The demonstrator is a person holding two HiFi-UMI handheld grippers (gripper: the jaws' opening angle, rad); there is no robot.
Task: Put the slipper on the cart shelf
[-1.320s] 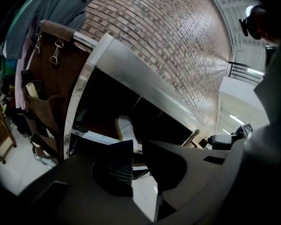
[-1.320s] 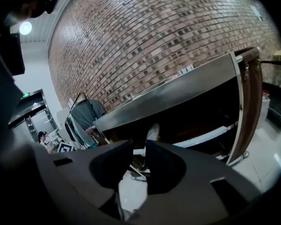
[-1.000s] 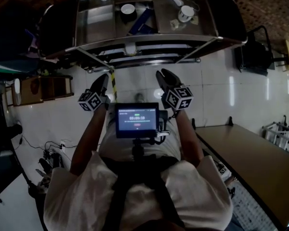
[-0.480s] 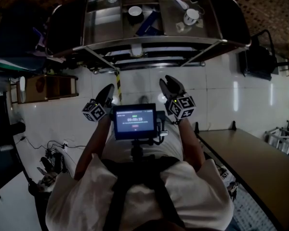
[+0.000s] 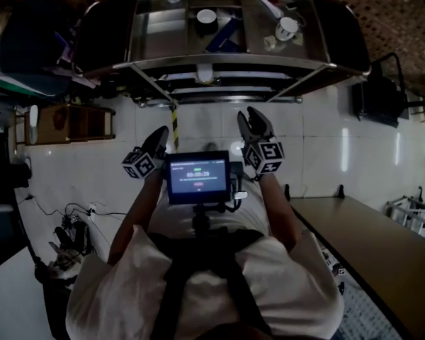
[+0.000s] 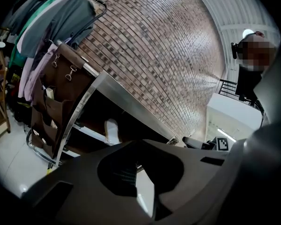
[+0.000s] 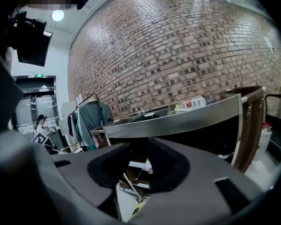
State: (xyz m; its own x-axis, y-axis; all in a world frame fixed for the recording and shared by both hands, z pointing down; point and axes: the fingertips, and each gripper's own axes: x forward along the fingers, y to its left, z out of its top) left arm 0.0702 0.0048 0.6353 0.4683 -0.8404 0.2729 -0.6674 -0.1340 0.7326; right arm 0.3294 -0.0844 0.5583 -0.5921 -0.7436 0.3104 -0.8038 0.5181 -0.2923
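A steel cart (image 5: 219, 64) stands ahead of me, its top tier loaded with cups and a blue item. A pale, slipper-like thing (image 5: 204, 72) lies on a lower shelf, and it also shows as a white shape (image 6: 112, 131) in the left gripper view and as a small pale patch (image 7: 146, 164) in the right gripper view. My left gripper (image 5: 158, 137) hangs over the white floor short of the cart, shut and empty. My right gripper (image 5: 252, 119) is level with it, its jaws a little apart and holding nothing.
A clothes rack (image 6: 42, 36) with hanging garments stands left of the cart. On the floor to the left are a low wooden stand (image 5: 71, 122) and cables (image 5: 71, 232). A black chair (image 5: 379, 91) and a brown table (image 5: 382, 253) are on the right. The screen (image 5: 198, 178) sits at my chest.
The cart has slid lower in the head view and more of its top shows. Both grippers kept their spacing and drifted slightly down the frame. Neither grip has changed.
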